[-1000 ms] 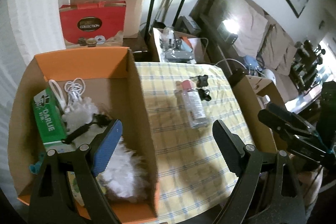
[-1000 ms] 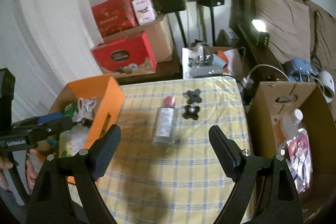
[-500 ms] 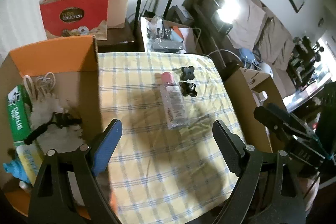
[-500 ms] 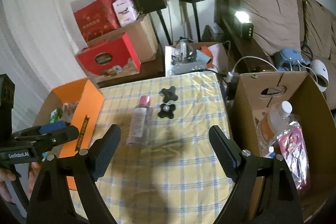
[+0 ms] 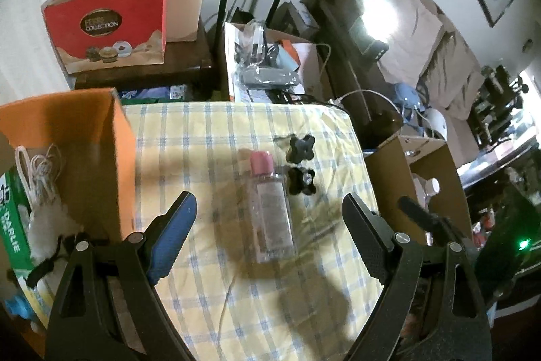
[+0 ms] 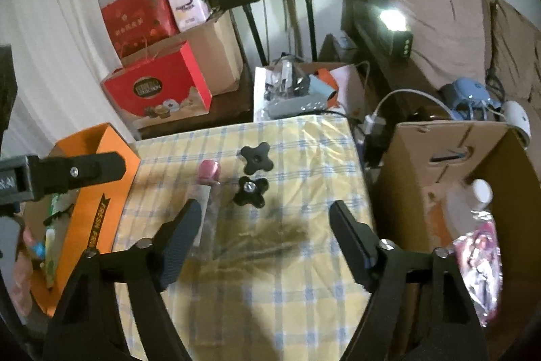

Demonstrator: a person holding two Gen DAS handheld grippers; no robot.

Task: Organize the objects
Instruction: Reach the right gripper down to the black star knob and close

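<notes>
A clear bottle with a pink cap lies on the yellow checked tablecloth; it also shows in the right wrist view. Two black star-shaped knobs lie just right of it, also seen in the right wrist view. My left gripper is open and empty, hovering above the bottle. My right gripper is open and empty, above the cloth near the nearer knob.
An orange cardboard box at the left holds a green toothpaste box, white cables and fluff. A brown cardboard box at the right holds a bottle and a pink packet. Red gift bags, speaker stands and clutter stand behind the table.
My left gripper has swung right, from over the orange box to over the bottle. My right gripper has moved forward and closer to the knobs.
</notes>
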